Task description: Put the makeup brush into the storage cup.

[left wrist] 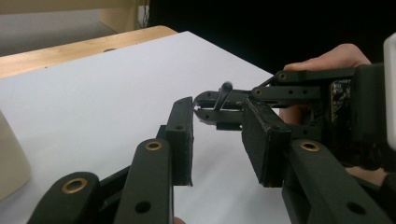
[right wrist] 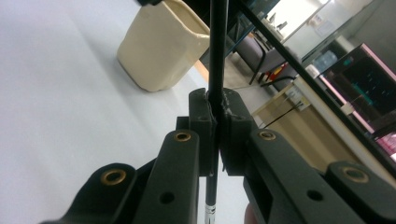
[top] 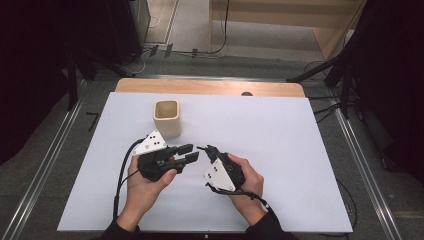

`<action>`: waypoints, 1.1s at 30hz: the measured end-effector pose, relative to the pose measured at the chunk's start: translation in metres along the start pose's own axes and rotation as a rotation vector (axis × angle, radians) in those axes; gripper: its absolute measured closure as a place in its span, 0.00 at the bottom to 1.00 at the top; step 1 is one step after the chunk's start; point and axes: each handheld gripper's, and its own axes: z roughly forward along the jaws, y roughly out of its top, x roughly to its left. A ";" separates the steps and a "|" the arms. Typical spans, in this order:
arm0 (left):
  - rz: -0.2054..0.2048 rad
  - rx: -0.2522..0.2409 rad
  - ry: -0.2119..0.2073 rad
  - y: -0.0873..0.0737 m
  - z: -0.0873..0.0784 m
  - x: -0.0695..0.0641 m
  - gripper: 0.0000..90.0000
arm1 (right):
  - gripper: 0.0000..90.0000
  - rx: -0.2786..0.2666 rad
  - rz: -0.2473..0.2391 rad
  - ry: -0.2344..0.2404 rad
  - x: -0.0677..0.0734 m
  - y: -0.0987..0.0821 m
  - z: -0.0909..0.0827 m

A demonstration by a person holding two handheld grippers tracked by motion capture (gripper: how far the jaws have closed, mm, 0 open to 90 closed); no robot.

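Centrally, the right gripper [top: 209,149] is clenched on a thin black rod [right wrist: 217,56]: in the right gripper view its two black jaws press together with the rod pinched between the pads, the rod running straight up past the jaws and a short silver-tipped end showing below them. Seen from the left gripper view, the rod [left wrist: 223,95] is a short stub standing up from the closed jaw tips of the right gripper [left wrist: 205,108]. The left gripper [top: 191,153] faces it from just beside, jaws parted with nothing between them; in its own view the pads stand apart on either side of the right gripper's tips. Each gripper is held in a hand above the white table sheet [top: 280,150]. Behind the left gripper, near it, a cream square-sided cup [top: 166,118] stands upright on the sheet, mouth open upward.
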 end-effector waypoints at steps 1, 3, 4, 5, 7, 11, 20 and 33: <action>-0.009 0.004 -0.003 0.000 0.000 0.000 0.73 | 0.97 -0.003 -0.018 -0.002 0.001 0.001 0.000; -0.024 0.011 -0.001 0.001 0.001 -0.001 0.74 | 0.97 -0.005 -0.041 -0.004 0.004 0.002 -0.001; -0.032 0.014 -0.005 0.001 0.001 -0.001 0.75 | 0.97 -0.003 -0.051 -0.006 0.005 0.003 -0.001; -0.037 0.020 -0.007 0.002 0.001 -0.001 0.77 | 0.97 -0.005 -0.066 -0.007 0.006 0.003 -0.001; -0.045 0.035 -0.005 0.002 0.002 -0.001 0.79 | 0.97 -0.006 -0.102 -0.021 0.008 0.004 -0.001; -0.060 0.065 -0.012 0.002 0.005 0.000 0.82 | 0.97 -0.003 -0.160 -0.053 0.013 0.005 -0.001; -0.081 0.120 -0.006 0.000 0.011 0.000 0.91 | 0.97 -0.001 -0.284 -0.097 0.019 0.006 -0.001; -0.058 0.102 0.029 -0.001 0.009 0.002 0.96 | 0.64 -0.042 -0.133 -0.014 0.012 0.005 0.001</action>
